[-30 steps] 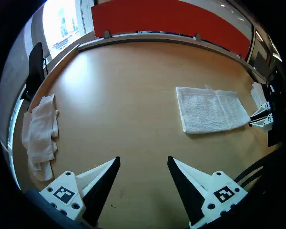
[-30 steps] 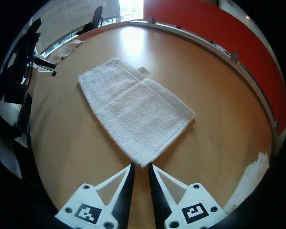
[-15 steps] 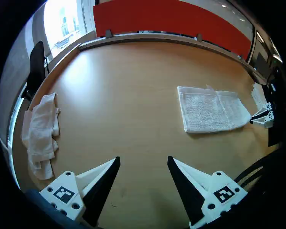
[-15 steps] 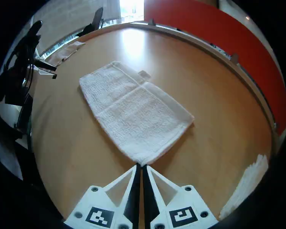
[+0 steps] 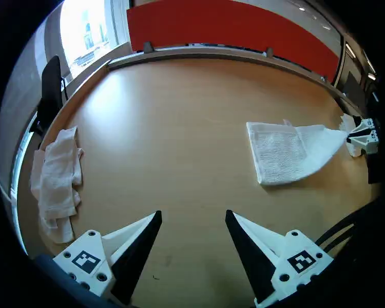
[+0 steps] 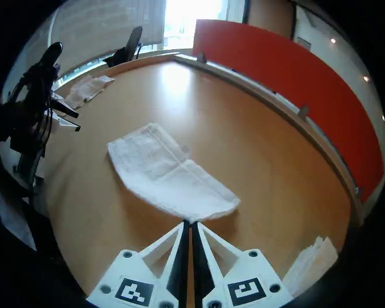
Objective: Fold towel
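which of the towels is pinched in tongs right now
The flat middle towel: the right tongs pinch its raised corner. The crumpled towel off to the side lies untouched.

In the left gripper view, the towel (image 5: 287,154) lies right on the table (image 5: 182,133) (one corner lifted), a crumpled cloth (image 5: 56,179) left, a partition (image 5: 228,23) behind.

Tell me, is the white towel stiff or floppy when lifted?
Probably floppy: one corner of the white towel, held by the right gripper, is raised while the rest drapes onto the table. Likely light: one pinch lifts it.
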Demonstrator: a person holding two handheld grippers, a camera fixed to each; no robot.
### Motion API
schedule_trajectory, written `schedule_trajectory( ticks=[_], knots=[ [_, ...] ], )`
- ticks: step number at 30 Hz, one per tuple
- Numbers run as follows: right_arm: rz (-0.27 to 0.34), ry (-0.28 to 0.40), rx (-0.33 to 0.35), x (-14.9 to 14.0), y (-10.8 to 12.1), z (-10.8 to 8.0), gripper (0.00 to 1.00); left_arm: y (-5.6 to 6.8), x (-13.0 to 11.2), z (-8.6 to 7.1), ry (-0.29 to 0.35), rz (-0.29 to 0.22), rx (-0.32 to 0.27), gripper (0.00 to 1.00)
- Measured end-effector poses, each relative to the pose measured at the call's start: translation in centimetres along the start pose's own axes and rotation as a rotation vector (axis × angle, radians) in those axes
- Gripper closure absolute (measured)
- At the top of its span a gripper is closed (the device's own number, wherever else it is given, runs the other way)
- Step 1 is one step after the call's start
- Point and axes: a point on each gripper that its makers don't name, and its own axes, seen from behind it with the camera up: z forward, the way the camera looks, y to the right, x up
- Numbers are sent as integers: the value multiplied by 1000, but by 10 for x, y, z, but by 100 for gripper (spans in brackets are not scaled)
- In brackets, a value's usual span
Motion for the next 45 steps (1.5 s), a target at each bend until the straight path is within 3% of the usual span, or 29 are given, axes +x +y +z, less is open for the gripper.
schedule_trajectory(
  ticks=[9,18,32,45],
  knots=[
    [-70,50,-45,31,15,-27,95,3,3,-2,9,-2,-2,8],
    [-87,75,-67,42,23,-38,95,5,7,-4,14,1,-8,8],
    [-115,76,-24,47,6,-25,95,9,13,-4,24,-3,-16,8],
    [-150,74,80,61,-42,9,95,9,19,-9,41,-11,-24,8]
  ],
)
